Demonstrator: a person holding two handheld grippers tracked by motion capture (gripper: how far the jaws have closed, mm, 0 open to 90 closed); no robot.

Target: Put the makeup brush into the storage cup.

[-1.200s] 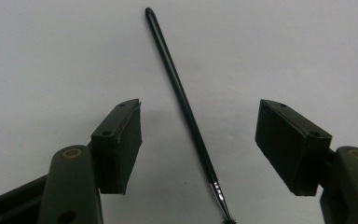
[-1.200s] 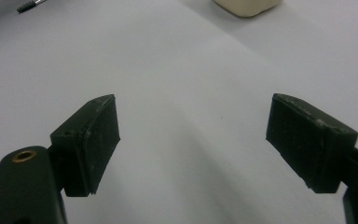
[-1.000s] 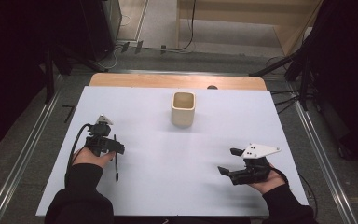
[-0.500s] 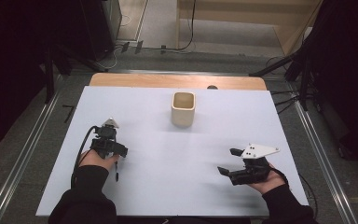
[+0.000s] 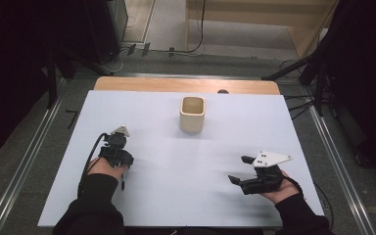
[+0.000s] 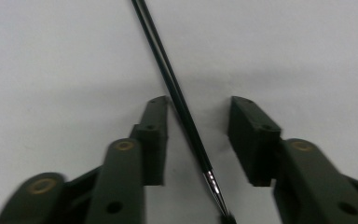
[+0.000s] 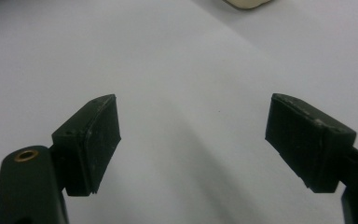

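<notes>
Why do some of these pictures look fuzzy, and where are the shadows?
In the left gripper view the pen looks sharp while the near jaw arms are soft, with grey shadow on the white table. In the right gripper view the cup at the top edge is blurry. In the high view the floor around the table is dark.

A white table in a dim room with a grey floor

The white tabletop (image 5: 176, 196) is backed at its far edge by a light wooden board (image 5: 186, 84). Metal rails (image 5: 24, 161) run along the grey carpeted floor (image 5: 39, 122) on the left and right. Beyond the far edge, cables (image 5: 176, 50) trail over a paler floor beside pale wooden furniture (image 5: 254, 24). A dark cabinet (image 5: 103, 27) stands far left, and dark stand legs (image 5: 298, 71) far right; both sides lie in shadow.
</notes>
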